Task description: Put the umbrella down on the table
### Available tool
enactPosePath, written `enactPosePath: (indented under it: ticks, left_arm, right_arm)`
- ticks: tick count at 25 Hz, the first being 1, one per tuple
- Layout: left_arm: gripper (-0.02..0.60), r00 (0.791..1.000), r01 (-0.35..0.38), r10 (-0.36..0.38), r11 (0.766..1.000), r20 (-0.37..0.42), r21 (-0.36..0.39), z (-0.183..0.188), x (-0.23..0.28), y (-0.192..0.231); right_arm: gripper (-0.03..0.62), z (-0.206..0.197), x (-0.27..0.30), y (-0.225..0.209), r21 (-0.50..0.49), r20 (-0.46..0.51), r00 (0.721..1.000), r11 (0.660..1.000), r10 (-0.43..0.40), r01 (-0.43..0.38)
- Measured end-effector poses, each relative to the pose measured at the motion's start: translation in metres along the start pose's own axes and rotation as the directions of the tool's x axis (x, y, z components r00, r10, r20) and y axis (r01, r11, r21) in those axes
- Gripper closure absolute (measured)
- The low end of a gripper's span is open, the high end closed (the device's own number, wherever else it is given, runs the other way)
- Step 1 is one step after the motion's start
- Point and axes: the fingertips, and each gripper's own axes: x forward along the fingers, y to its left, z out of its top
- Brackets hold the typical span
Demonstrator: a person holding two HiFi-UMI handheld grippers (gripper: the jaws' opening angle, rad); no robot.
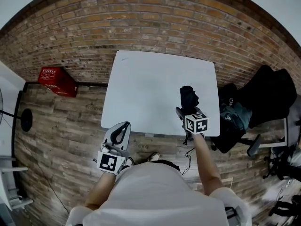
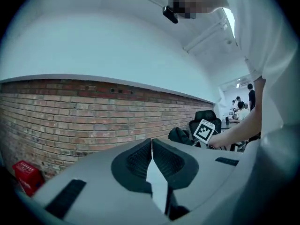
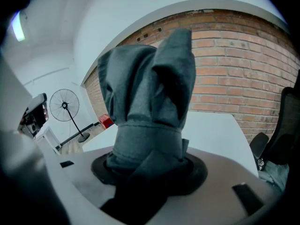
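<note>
your left gripper (image 1: pixel 125 126), lower left, sat clenched and empty; your right gripper (image 1: pixel 184 111) clamped the folded umbrella (image 1: pixel 189 95) above the table (image 1: pixel 141 88), ready for lowering.

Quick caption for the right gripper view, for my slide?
The right gripper clamped on a folded dark umbrella, white table and brick wall beyond.

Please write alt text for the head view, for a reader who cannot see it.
Seen from above, the right gripper holds a dark folded umbrella over the right part of a white table. The left gripper, shut and empty, is at the table's near edge. A brick wall runs behind; a red crate stands on the floor at left.
</note>
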Motion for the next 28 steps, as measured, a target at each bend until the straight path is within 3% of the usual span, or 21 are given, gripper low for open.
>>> enactPosePath:
  ticks: [12,24,28]
  left_arm:
    - [0.558,0.998,-0.049,0.050,0.999,-0.030,0.012,-0.001,-0.007,-0.003]
    - [0.558,0.994,-0.084,0.084,0.996,-0.077,0.001,-0.011,-0.020,-0.010]
    - [0.558,0.991,-0.092,0.093,0.996,-0.096,0.009,-0.012,-0.025,-0.011]
  right_arm:
    - [0.365,-0.016,0.046,-0.034,0.003,-0.112,0.994,1.000,-0.014,0.015]
    - [0.365,-0.052,0.096,-0.066,-0.056,-0.252,0.960,0.992,-0.122,0.111]
    - [0.365,-0.058,0.111,-0.073,-0.021,-0.286,0.949,0.991,-0.130,0.129]
